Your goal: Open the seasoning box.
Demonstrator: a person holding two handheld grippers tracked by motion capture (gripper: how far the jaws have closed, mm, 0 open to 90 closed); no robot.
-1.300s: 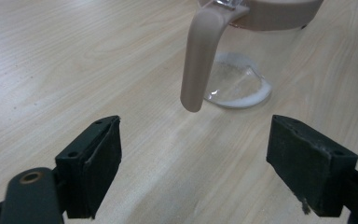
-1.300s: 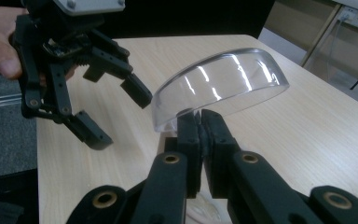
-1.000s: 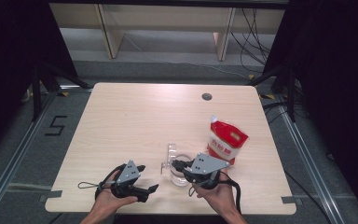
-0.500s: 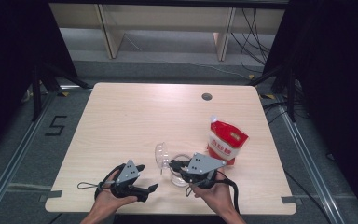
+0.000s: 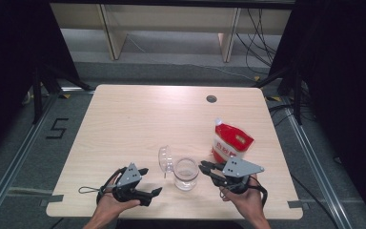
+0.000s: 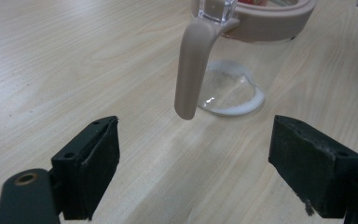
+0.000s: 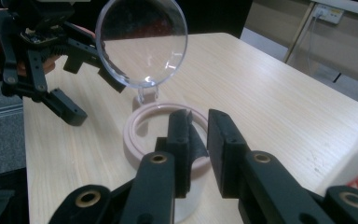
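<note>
I count one clear jar near the table's front edge, its one round lid flipped up on its hinge, and one red-and-white pouch just behind my right gripper. My left gripper sits level left of the jar, jaws wide apart with nothing between them. My right one points at the jar from the other side; its jaws have just been opening and stand narrowly apart, gripping nothing.

A black "5" is marked on the floor left of the table
</note>
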